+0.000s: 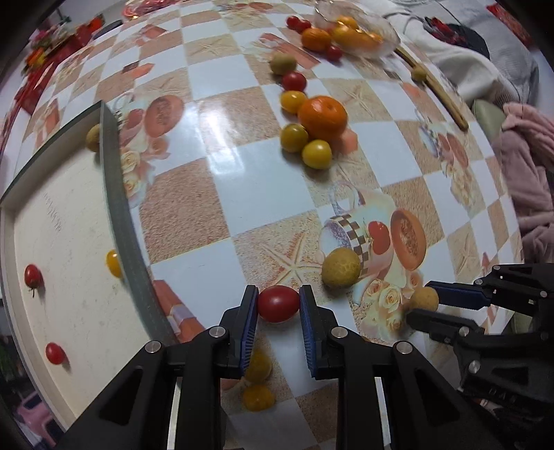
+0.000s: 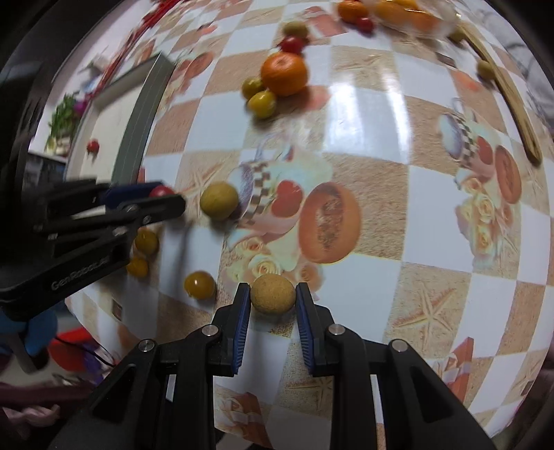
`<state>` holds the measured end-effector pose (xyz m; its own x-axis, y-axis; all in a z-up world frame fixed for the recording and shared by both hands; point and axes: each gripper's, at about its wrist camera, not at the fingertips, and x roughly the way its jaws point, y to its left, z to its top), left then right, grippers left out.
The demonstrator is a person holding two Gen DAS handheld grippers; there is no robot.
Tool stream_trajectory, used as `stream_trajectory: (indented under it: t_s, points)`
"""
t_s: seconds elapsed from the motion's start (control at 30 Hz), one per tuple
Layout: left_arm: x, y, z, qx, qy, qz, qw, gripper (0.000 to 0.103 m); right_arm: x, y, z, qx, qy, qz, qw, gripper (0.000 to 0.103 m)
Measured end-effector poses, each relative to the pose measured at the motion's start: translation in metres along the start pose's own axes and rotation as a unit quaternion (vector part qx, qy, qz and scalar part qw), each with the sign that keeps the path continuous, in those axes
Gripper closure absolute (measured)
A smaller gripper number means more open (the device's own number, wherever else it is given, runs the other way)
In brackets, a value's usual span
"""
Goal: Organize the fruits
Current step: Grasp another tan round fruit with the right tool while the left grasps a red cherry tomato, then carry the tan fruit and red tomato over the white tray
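Two claws are down at the counter (image 1: 221, 180), each closed on a small fruit. The left claw (image 1: 278, 304) pinches a red cherry tomato (image 1: 278, 304) between its blue pads, the tomato sitting right at the fingertips just above the checked cloth. The right claw (image 2: 273, 299) grips a tan, rough-skinned round fruit (image 2: 273, 298) in the same way (in the left wrist view this claw (image 1: 424, 304) shows at the right edge with the same tan ball at its tips).

Between the two claws lies a larger yellow-green fruit (image 1: 341, 267), resting on the printed cup picture and touching neither claw. Below the left claw's fingers two small yellow tomatoes (image 1: 258, 380) sit close together on the counter.

Farther up the counter is a cluster: a big orange (image 1: 322, 117) with three yellow tomatoes touching or just beside it, a red tomato (image 1: 294, 81) above them and a greenish fruit (image 1: 283, 63) beyond that. Near the far edge a clear plastic bag (image 1: 360, 31) holds more orange and yellow fruit, with another orange and small red tomatoes beside it.

At the left stands a pale tray (image 1: 69, 263) with a dark rim. Inside it are two red tomatoes (image 1: 33, 276), well apart, one yellow tomato (image 1: 113, 263) against the rim, and a greenish fruit at its far corner.

A wooden stick (image 1: 436, 86) lies along the counter's right edge.
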<state>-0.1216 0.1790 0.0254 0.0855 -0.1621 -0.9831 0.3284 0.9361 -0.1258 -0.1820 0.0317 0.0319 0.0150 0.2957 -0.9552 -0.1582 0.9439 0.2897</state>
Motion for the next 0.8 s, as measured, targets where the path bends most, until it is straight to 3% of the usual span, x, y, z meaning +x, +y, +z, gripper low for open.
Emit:
stream_trajectory:
  t_s: [0.43,0.8]
  points:
    - [-0.041,0.046,-0.019,-0.066,-0.043,0.010,0.9968,0.078,-0.026,-0.010,0.033,-0.005,-0.023,0.009,1.000,0.075]
    - [-0.054,0.101,-0.051,-0.139,-0.058,0.032,0.9880,0.078,-0.026,0.040,0.064,-0.066,-0.020,0.008,0.998,0.074]
